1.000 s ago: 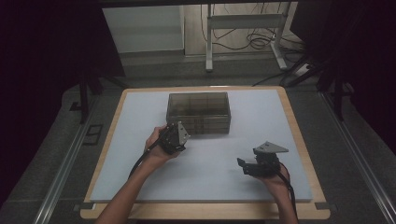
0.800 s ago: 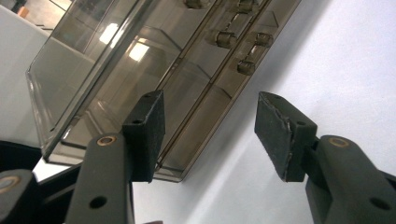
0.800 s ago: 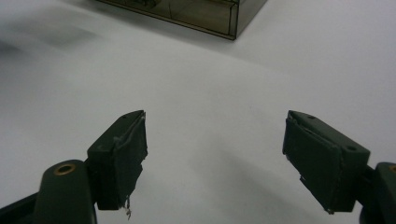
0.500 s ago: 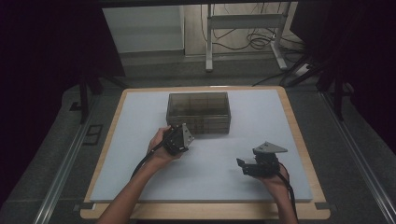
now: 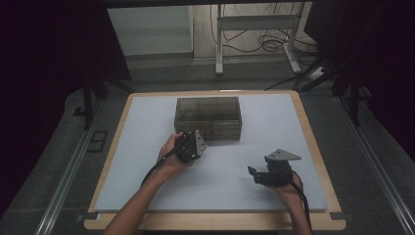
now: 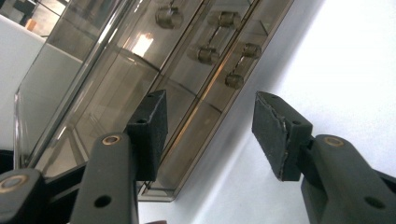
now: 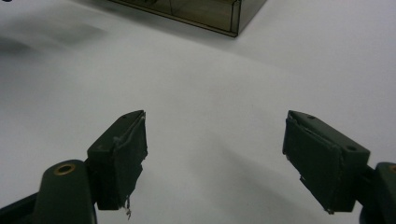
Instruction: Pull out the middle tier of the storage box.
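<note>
Smoked clear drawer box (image 5: pixel 208 118) mid-table, just ahead of left tool (image 6: pixel 208 135), half open, been closing, gripping nothing. Right tool (image 7: pixel 215 156) wide open, empty, well apart over bare white table (image 5: pixel 313 122).

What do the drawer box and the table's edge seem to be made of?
Drawer box: likely smoky clear plastic with a glossy finish; you can see through its walls to the small round knobs, and light glints on it. Table edge: looks like pale wood, tan and matte, framing a flat white top.
</note>
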{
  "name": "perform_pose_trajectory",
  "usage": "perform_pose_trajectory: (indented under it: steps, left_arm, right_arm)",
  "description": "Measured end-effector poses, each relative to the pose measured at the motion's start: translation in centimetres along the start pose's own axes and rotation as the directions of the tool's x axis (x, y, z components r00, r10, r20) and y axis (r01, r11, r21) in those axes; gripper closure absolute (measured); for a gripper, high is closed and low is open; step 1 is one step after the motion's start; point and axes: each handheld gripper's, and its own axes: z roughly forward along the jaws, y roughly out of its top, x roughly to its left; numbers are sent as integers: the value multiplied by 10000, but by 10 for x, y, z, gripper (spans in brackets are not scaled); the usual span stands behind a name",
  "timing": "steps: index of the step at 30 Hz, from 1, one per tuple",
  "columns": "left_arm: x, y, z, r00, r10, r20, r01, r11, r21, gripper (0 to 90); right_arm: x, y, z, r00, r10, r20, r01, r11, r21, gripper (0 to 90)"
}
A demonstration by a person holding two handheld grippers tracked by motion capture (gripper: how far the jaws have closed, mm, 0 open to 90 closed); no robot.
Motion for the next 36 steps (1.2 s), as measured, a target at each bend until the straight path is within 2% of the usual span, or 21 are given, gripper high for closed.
perform_pose_trajectory:
  steps: [11,23,36]
  left_arm:
    - [-2,13,3,9996,291,18,-291,9995,-148,472]
    - [-5,15,8,9986,518,-114,-519,9986,-50,476]
    - [-5,16,12,9981,577,-216,-578,9983,-66,496]
  right_arm:
    - [0,0,0,10000,-32,-18,32,10000,13,211]
    - [0,0,1,10000,-28,-28,28,10000,20,211]
    - [0,-1,1,10000,-2,-29,2,10000,25,211]
